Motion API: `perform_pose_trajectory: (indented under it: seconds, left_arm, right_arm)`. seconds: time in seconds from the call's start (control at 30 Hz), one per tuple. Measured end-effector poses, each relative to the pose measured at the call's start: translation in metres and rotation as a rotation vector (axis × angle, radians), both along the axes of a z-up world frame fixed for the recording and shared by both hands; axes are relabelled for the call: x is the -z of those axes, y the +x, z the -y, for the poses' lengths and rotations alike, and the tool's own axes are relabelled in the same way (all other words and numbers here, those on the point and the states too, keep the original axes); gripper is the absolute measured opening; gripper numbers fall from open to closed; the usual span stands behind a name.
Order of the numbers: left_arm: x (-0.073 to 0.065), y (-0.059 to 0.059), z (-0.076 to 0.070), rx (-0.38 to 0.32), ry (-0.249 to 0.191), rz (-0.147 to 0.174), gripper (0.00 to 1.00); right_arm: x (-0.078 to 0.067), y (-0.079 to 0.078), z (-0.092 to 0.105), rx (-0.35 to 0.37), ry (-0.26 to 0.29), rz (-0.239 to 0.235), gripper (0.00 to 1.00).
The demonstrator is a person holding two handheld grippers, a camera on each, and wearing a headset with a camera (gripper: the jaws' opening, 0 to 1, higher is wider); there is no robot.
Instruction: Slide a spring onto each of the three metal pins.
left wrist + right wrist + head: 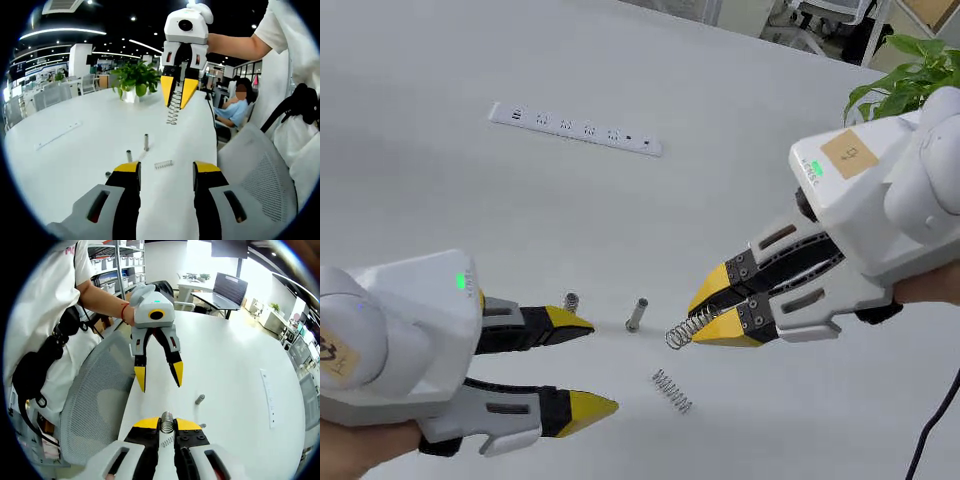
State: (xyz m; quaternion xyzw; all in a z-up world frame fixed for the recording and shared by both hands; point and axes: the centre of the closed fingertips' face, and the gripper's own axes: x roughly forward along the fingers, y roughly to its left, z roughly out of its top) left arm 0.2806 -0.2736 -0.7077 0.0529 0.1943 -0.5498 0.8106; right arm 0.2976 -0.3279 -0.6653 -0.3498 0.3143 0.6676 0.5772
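Observation:
My right gripper (696, 324) is shut on a steel spring (680, 333) that sticks out past its yellow tips, held above the table. Below and to its left stands a bare metal pin (637, 314). A shorter pin (570, 301) sits further left, with what looks like a coil around it. A loose spring (671, 390) lies flat nearer me. My left gripper (593, 365) is open and holds nothing, its upper tip beside the shorter pin. In the left gripper view the right gripper (178, 100) dangles the spring (173, 113) above two pins (146, 142).
A white power strip (575, 128) lies at the back of the white table (440, 200). A potted plant (910, 80) stands at the far right corner. A grey mesh chair (95, 405) sits by the table edge.

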Motion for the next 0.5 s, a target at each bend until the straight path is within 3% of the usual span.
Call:
perform_pose_trajectory:
  seconds: [0.3, 0.5]
  left_arm:
    - [0.006, 0.007, -0.035, -0.067, 0.009, -0.002, 0.51]
    - [0.009, 0.011, -0.047, -0.093, -0.001, -0.012, 0.61]
  right_arm:
    - [0.000, 0.018, -0.010, 0.046, -0.012, 0.032, 0.06]
    - [0.000, 0.028, -0.013, 0.061, -0.022, 0.046, 0.06]
